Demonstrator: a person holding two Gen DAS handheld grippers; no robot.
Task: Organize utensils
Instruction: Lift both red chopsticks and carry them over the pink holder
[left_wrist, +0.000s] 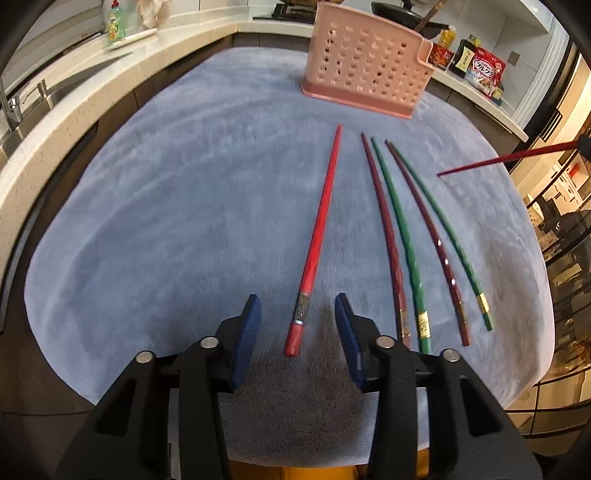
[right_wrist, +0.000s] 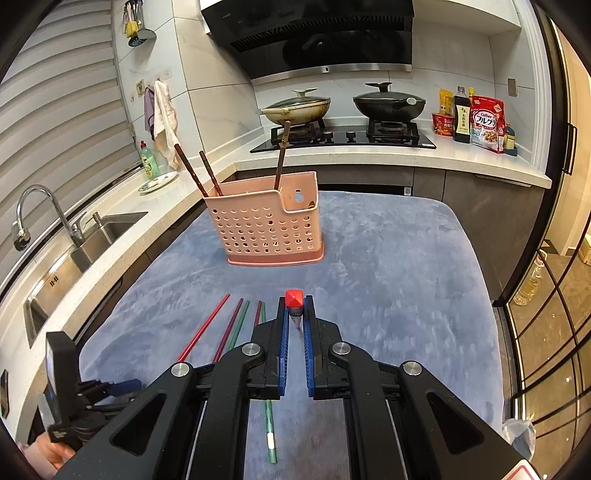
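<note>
Hovering low over the blue cloth (left_wrist: 184, 192), your left gripper (left_wrist: 297, 325) stood released, its jaws straddling the butt of the red chopstick (left_wrist: 319, 236) without touching it. Your right gripper (right_wrist: 294, 325) clenched a second red chopstick (right_wrist: 294, 300). Beyond stood the pink basket (right_wrist: 266, 229).
</note>
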